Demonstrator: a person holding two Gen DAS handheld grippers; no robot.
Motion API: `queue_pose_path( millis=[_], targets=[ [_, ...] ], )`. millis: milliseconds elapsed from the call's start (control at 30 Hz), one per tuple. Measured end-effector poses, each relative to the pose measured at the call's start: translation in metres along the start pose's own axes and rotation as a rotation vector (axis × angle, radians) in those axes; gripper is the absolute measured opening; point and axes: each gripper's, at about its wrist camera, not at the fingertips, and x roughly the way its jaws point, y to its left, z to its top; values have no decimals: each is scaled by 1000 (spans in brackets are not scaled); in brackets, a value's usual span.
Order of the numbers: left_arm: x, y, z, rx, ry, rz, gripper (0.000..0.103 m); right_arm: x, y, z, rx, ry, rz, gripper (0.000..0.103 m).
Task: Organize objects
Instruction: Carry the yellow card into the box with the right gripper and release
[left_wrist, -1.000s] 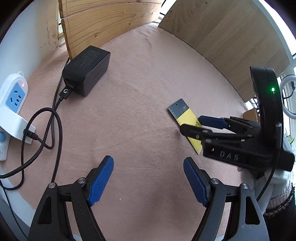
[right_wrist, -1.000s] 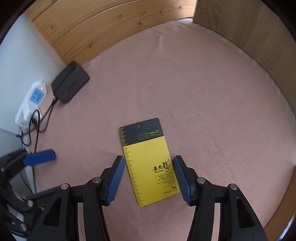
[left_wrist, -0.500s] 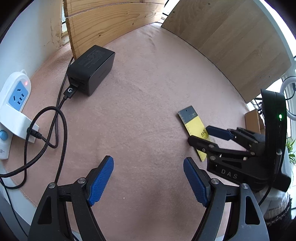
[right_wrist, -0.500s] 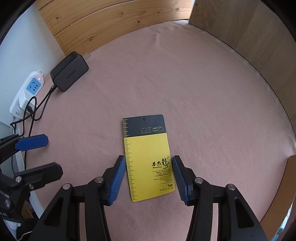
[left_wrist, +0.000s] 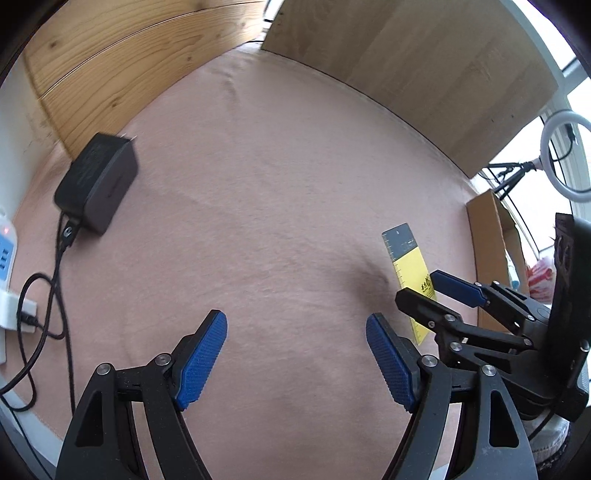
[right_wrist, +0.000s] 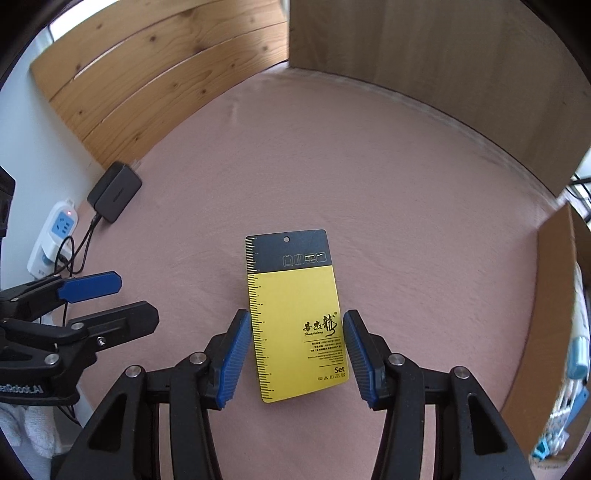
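Lying flat on the pink felt-like table cover (right_wrist: 388, 192), the yellow and dark-grey rectangular card tag with a ruler scale down its left edge (right_wrist: 295, 317) sits near the front-centre of the right wrist view, punch hole at the far end, printed "Set" at the near end. Right gripper (right_wrist: 293, 356) straddles the card's near half, blue ribbed pads on either side, spread slightly wider than the card; left pad looks just beside or touching the edge, right pad shows a thin gap, so jaws parted, not clamping. In the left wrist view the same card (left_wrist: 406, 258) shows at right, partly hidden by the right gripper's black linkage. Left gripper (left_wrist: 295, 358) hovers over bare cover, blue pads wide apart, holding nothing. Well apart at far left: black rectangular power adapter (left_wrist: 98, 184) with a black cable (left_wrist: 59, 288) running to a white power strip with blue socket face (right_wrist: 59, 236), red light on. Wooden plank wall (right_wrist: 155, 81) and plain plywood panel (right_wrist: 443, 66) border the far side; brown cardboard box edge (left_wrist: 487, 236) at right, white ring light (left_wrist: 565, 151) beyond it.
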Motion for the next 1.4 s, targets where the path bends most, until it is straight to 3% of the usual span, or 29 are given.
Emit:
queue_pose_path(
  millis=[267,633,867,1200,1400],
  targets=[
    [9,-38,9,90,19,-23,81,-39,-46,-16,176,-98,-44,47],
    [28,-84,8,169,49,-52,81,-88,-111,-48,322,-182,-179,47],
    [33,-102,7,198,55,-54,81,-94,-148,-62,425,-191,-213,47],
    [34,-116,4,179,25,-48,81,-106,-214,-55,468,-210,-276,47],
    [30,-122,1,174,1,-33,81,-96,-258,-43,447,-166,-347,47]
  ],
)
